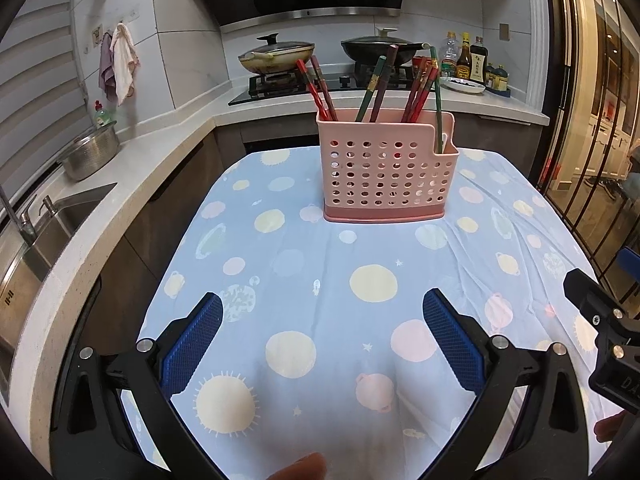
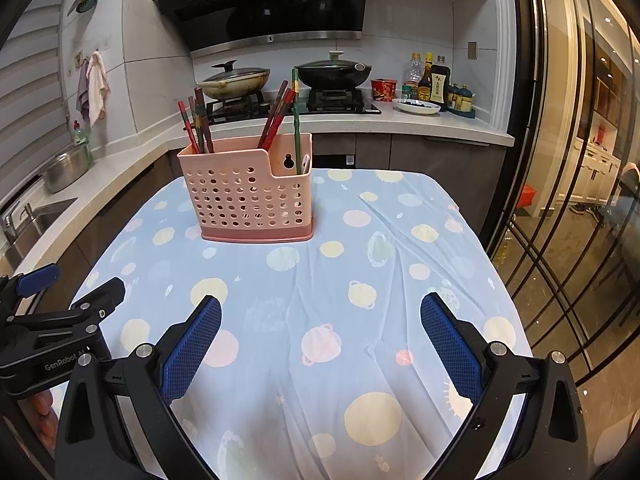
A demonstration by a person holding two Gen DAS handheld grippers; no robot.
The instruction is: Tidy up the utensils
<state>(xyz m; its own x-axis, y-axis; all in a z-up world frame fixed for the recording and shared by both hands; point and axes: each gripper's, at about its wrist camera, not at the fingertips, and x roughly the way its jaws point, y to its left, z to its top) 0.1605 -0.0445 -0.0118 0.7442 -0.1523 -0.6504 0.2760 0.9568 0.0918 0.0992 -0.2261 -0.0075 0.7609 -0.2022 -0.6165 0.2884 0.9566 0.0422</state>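
- Both grippers, left gripper (image 1: 322,320) and right gripper (image 2: 320,320), hover spread apart and empty.
- Pink holder (image 1: 386,178) stands mid-table, chopsticks (image 1: 378,88) already inside.
- Judgement: task looks finished or barely started; next reach forward.

"GenRobot" on left gripper (image 2: 60,304) body (rest illegible)

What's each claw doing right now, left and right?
Left claw: open, holding nothing, above the tablecloth.
Right claw: open, holding nothing.
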